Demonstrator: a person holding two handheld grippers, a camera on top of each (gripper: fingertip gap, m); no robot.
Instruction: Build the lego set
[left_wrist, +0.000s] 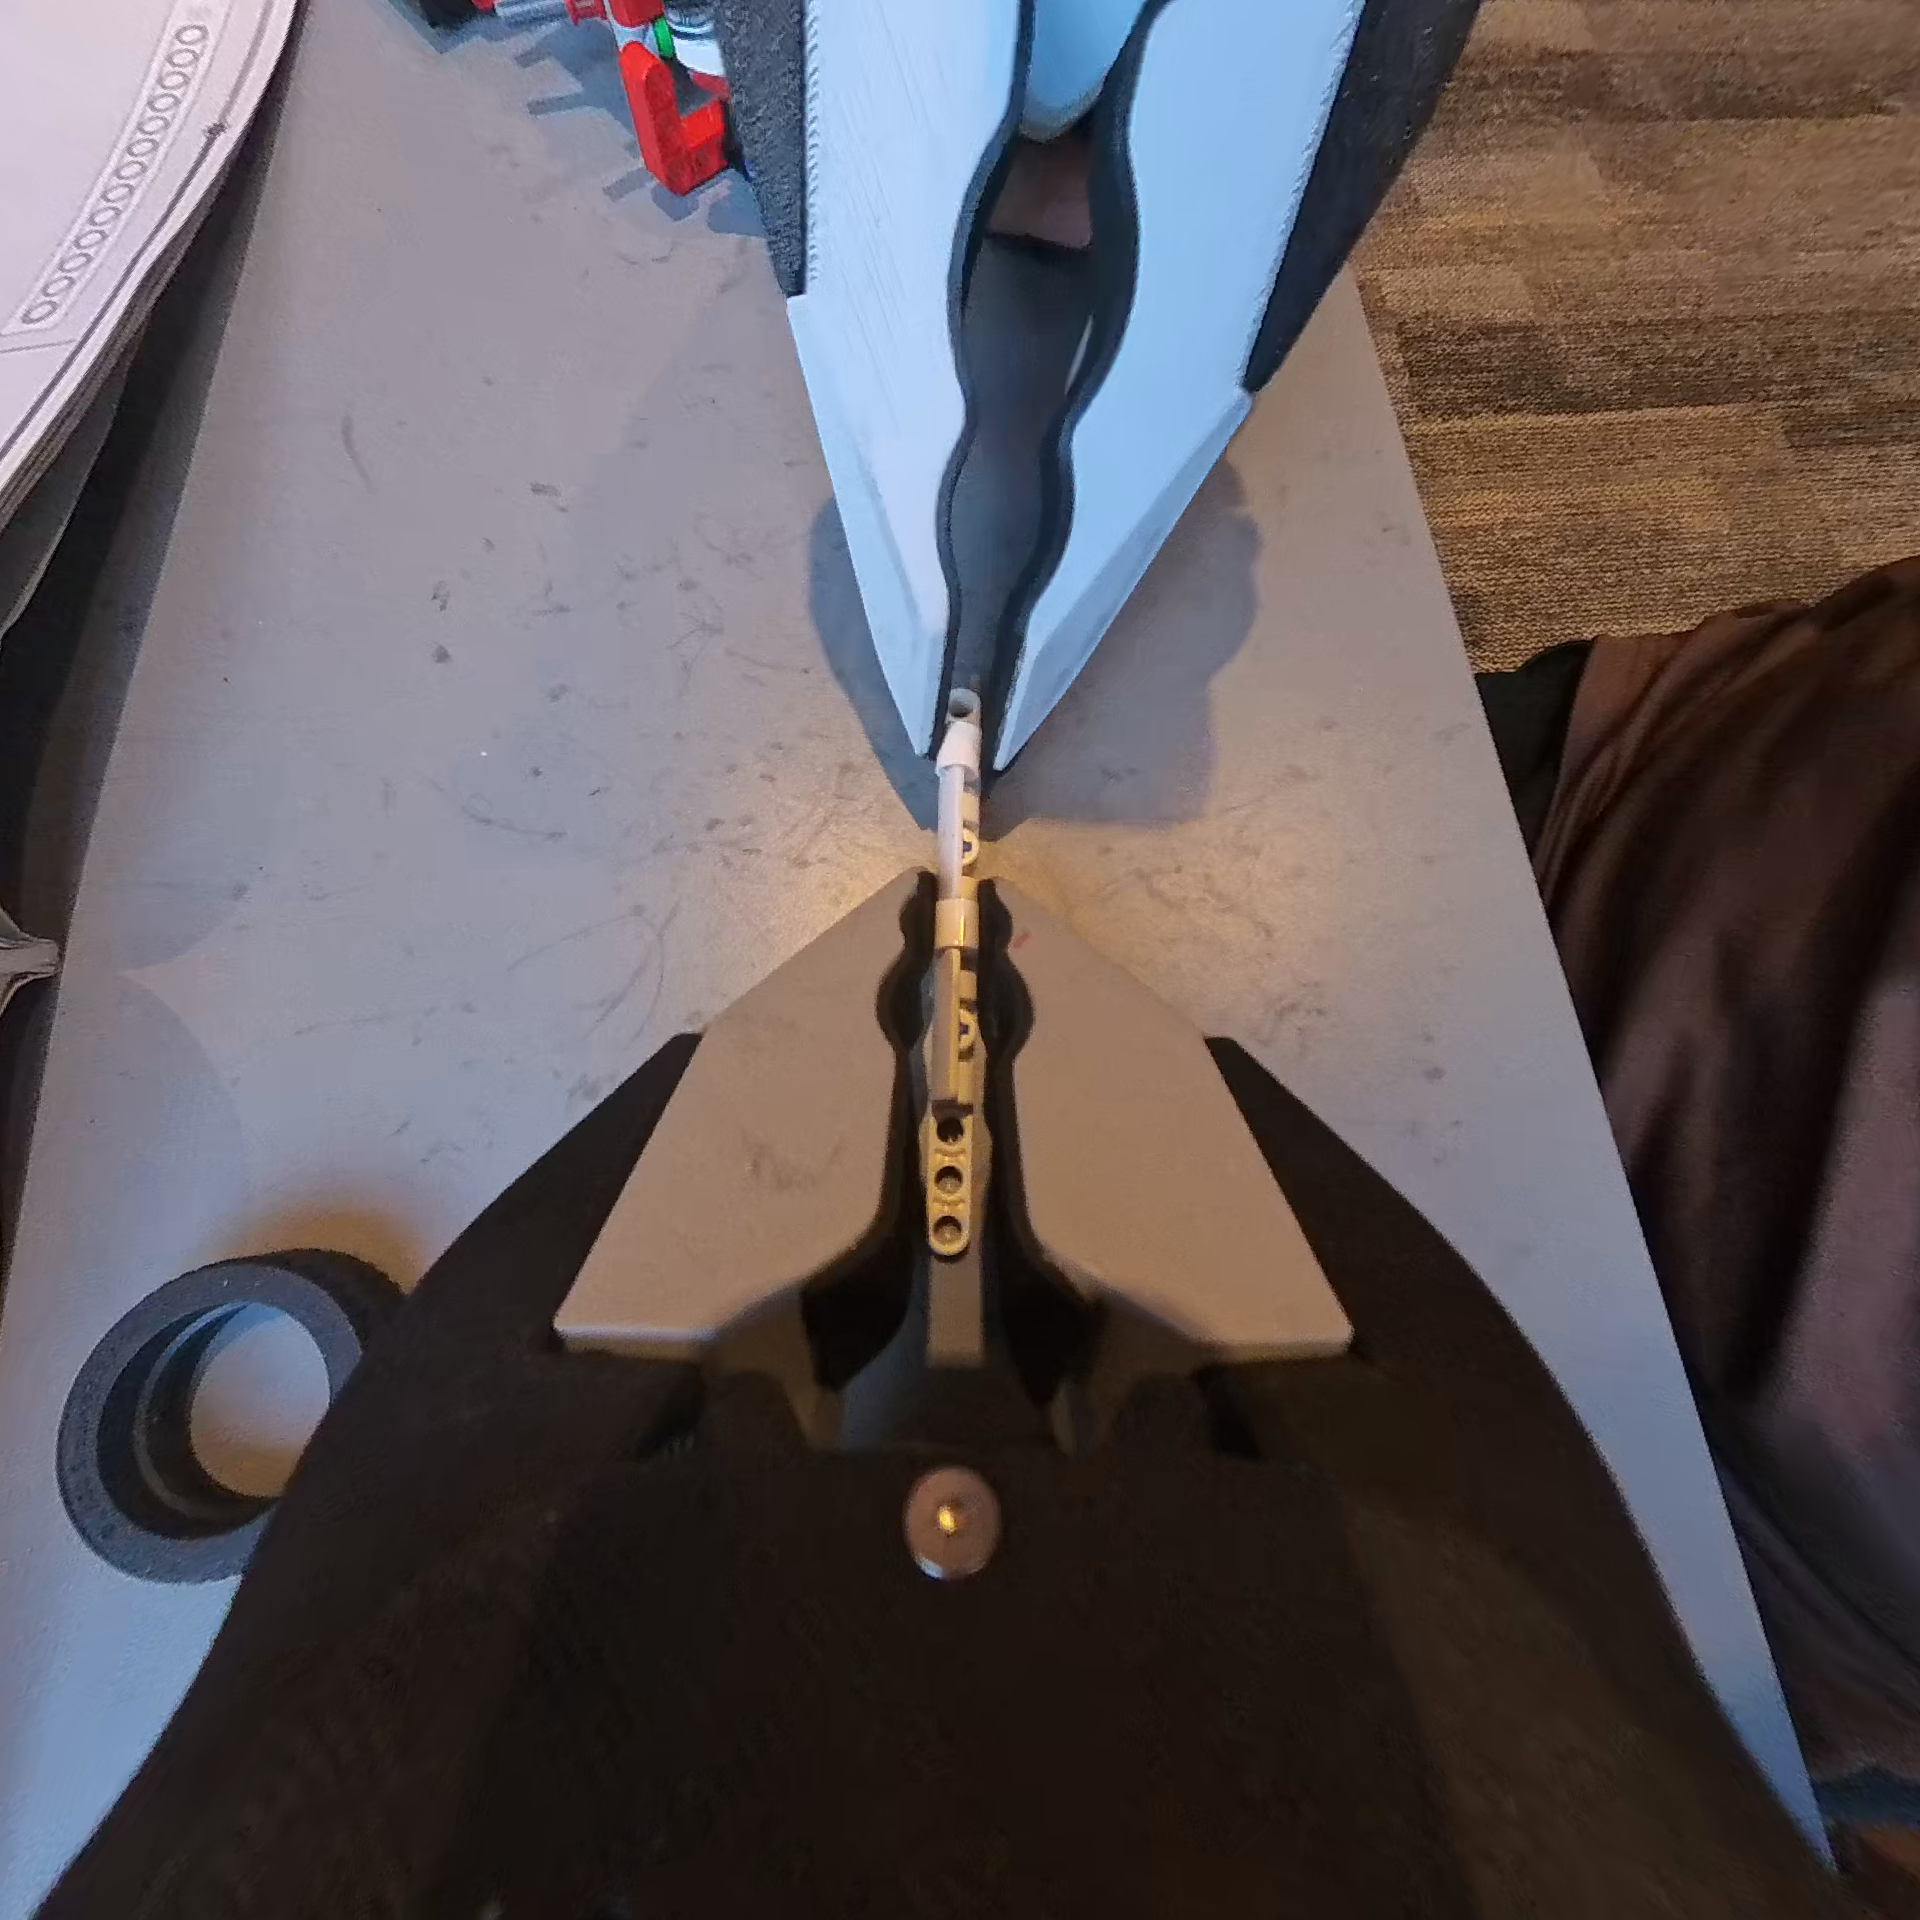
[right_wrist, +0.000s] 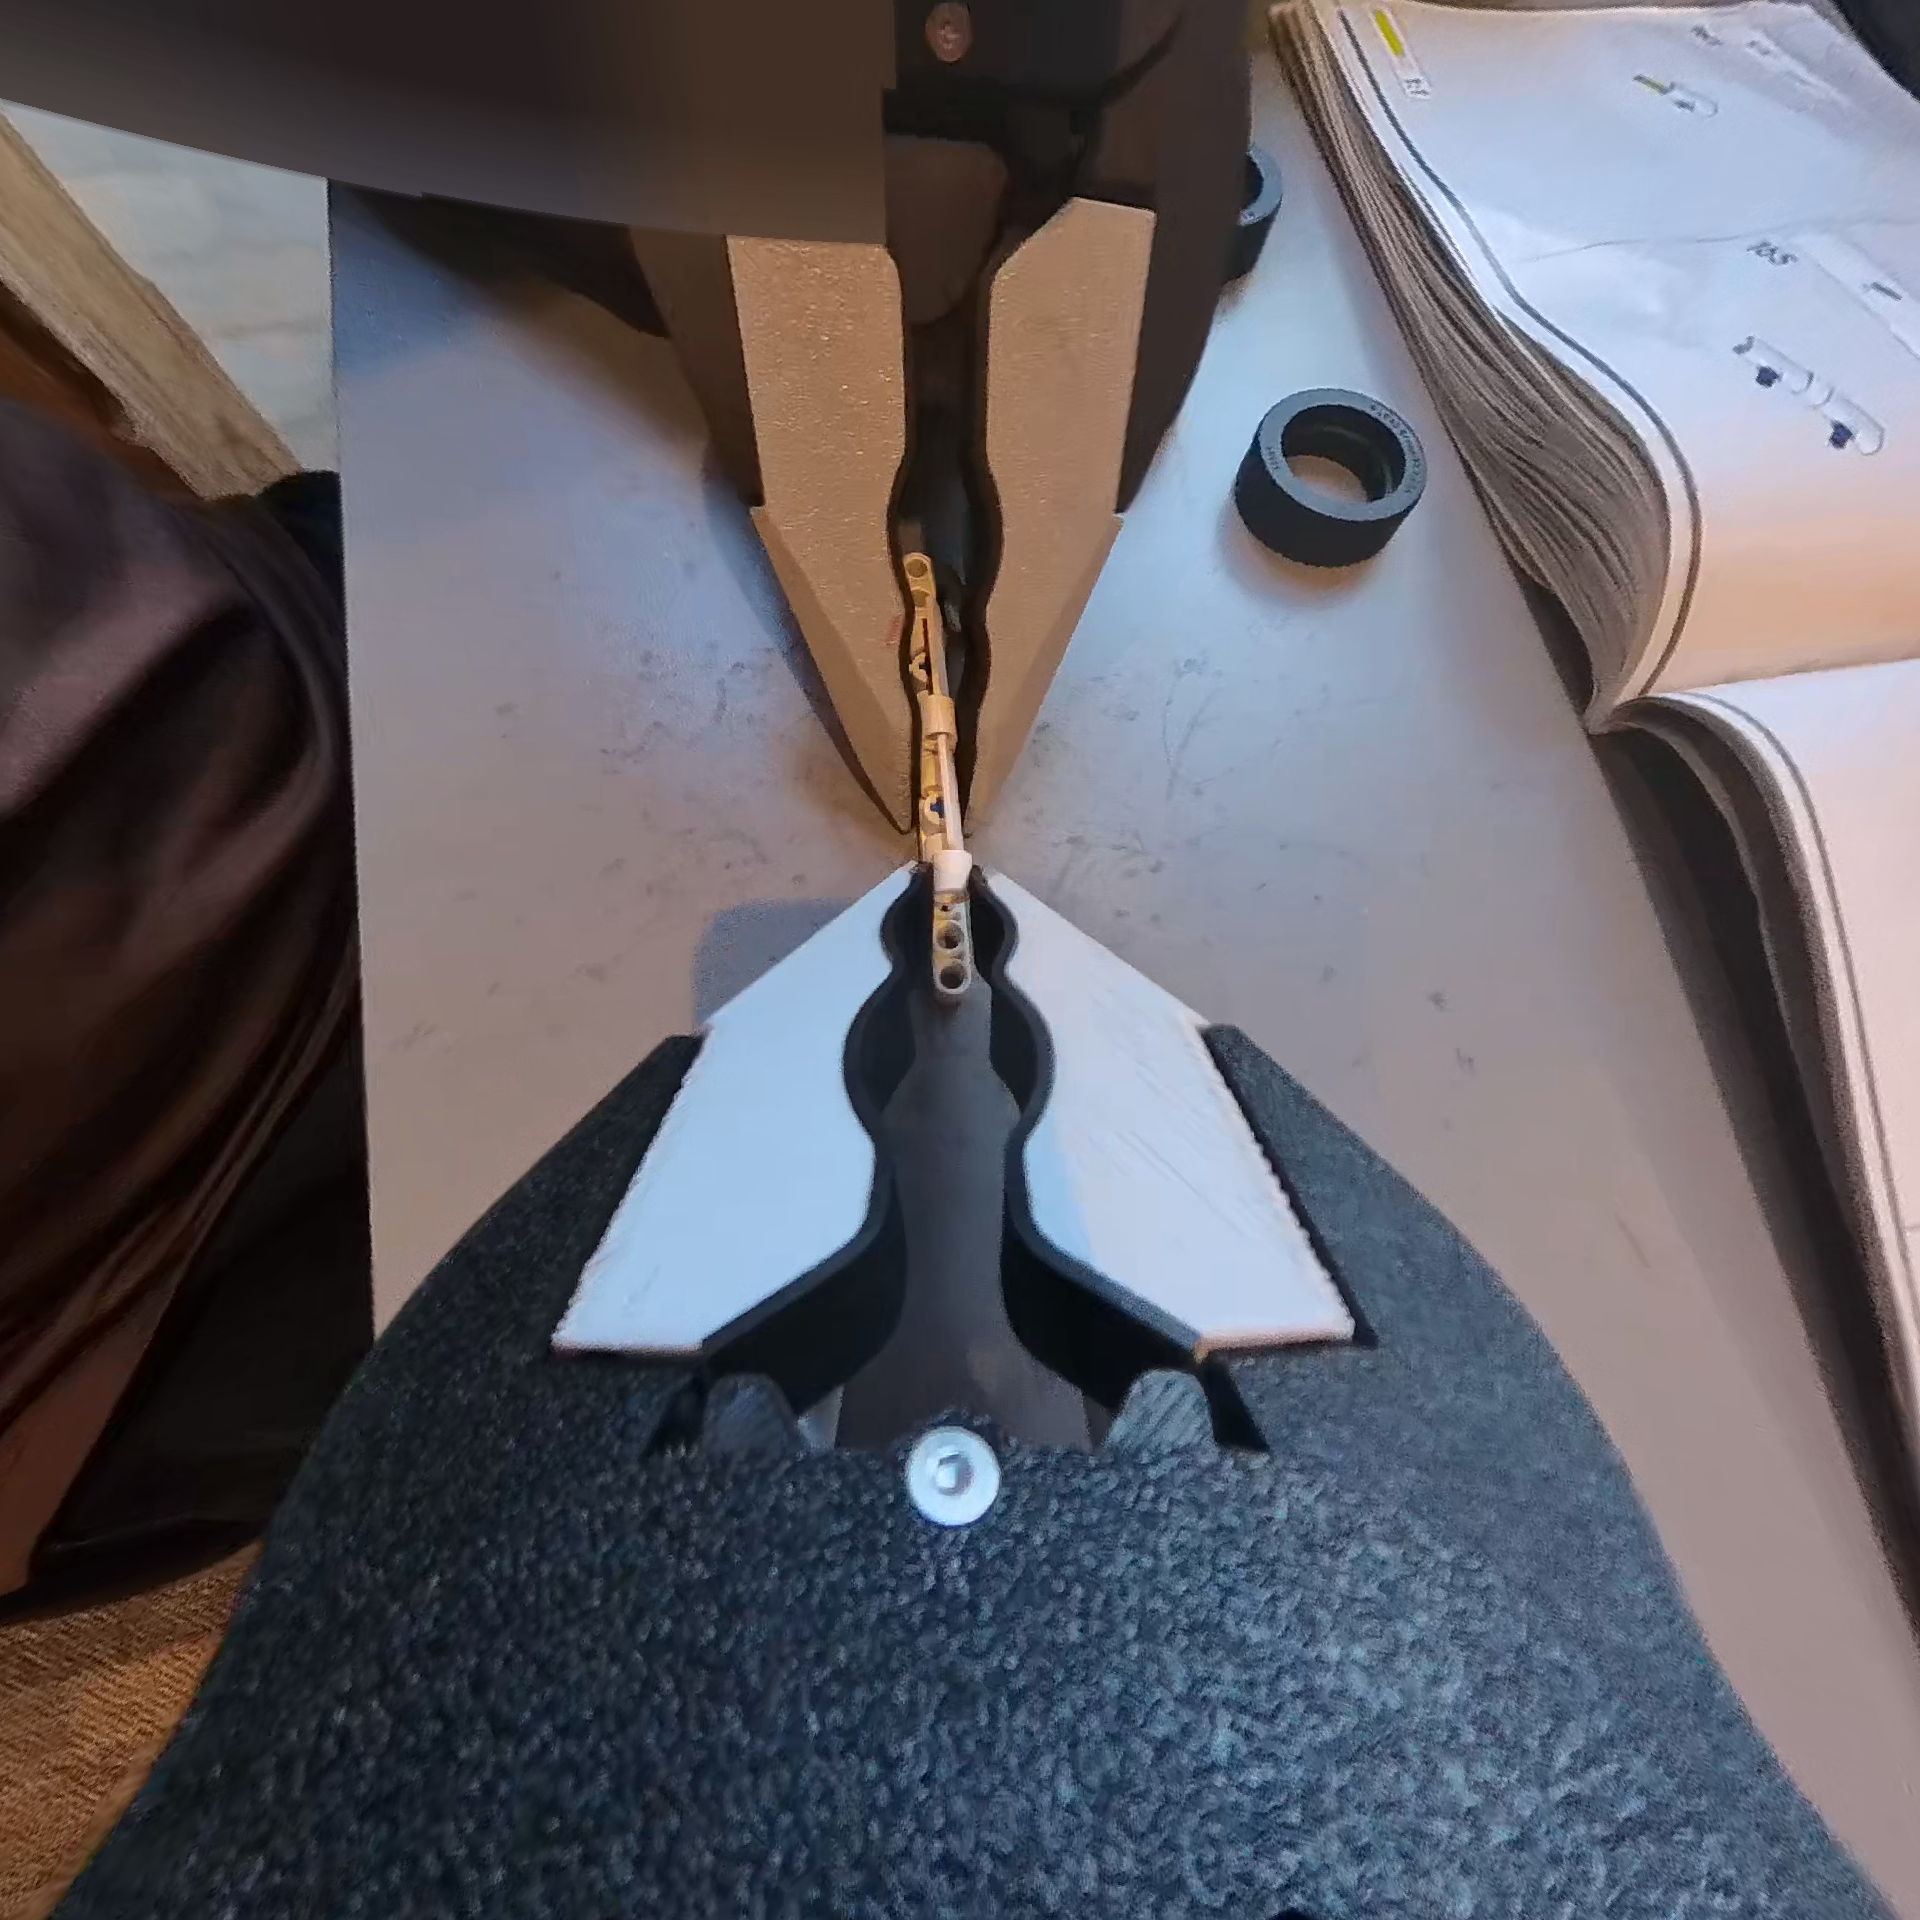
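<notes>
I had the left gripper (left_wrist: 954, 883) closed on a thin grey lego beam assembly (left_wrist: 952, 1049), its tan fingers (left_wrist: 800, 1049) pinching the piece along their inner edges so that the holed end lay back between them toward the camera. A white sleeve (left_wrist: 957, 925) wrapped the assembly right at my fingertips, and a slim white rod ran forward from there. Directly ahead, tip to tip with mine, the right gripper (left_wrist: 961, 753) came in from the opposite side, its white fingers (left_wrist: 873, 499) narrowed around the far end of the same piece, where a small white connector (left_wrist: 960, 750) sat.

From the right wrist view the picture mirrored: the right gripper (right_wrist: 948, 883) held the connector end (right_wrist: 950, 868) at its tips, with a short holed beam end (right_wrist: 950, 951) reaching back between its fingers, and the left gripper (right_wrist: 940, 821) faced it. The assembly (right_wrist: 933, 717) spanned both, raised over the grey table (right_wrist: 540, 727).

Beyond and to the right of the right gripper stood a black rubber tyre (right_wrist: 1331, 478), and farther right lay the open instruction booklet (right_wrist: 1714, 343). Ahead-left of the left gripper, past the right one, sat a red lego build (left_wrist: 670, 125). A dark fabric (left_wrist: 1745, 935) lay off the table edge to its right.
</notes>
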